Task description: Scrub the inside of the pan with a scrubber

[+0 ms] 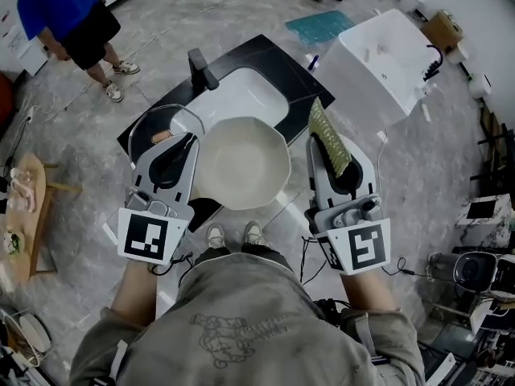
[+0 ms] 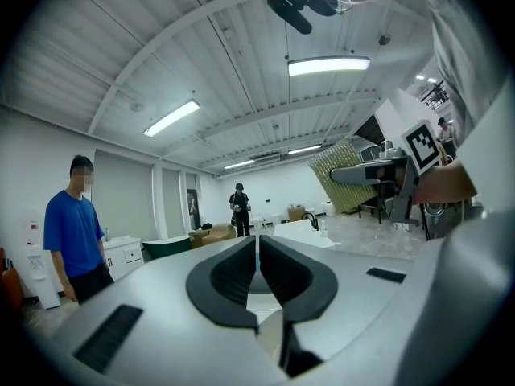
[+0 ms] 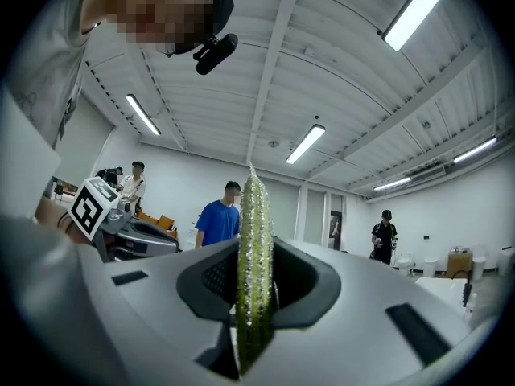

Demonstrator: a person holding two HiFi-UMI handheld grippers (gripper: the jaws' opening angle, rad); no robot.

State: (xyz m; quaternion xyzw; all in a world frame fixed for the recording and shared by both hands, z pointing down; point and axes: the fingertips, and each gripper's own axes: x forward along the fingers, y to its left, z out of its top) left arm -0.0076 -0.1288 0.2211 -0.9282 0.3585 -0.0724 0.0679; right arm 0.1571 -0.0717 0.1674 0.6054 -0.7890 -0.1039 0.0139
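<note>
Black countertop [image 1: 265, 51] on a grey stone floor [image 1: 386, 175]. A white sink basin [image 1: 241, 95] is set into it, with a black faucet [image 1: 201, 69] at the basin's back-left rim. A cream pan [image 1: 241, 163] overlaps the basin's front edge; contact unclear. A teal mat [image 1: 319, 26] lies on the floor behind.

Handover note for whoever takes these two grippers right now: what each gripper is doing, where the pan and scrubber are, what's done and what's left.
Left gripper: jaws together, nothing seen between them. It sits beside the left rim of the pan.
Right gripper: shut on the scrubber, which sticks out past the jaws. It is right of the pan and not touching it.
Pan: white, between the two grippers at the near edge of the sink. Its inside looks bare.
Done: scrubber is in the grip.
Left: bring the scrubber into the pan and scrub the inside. Steadying the pan with the left gripper would probably help.
</note>
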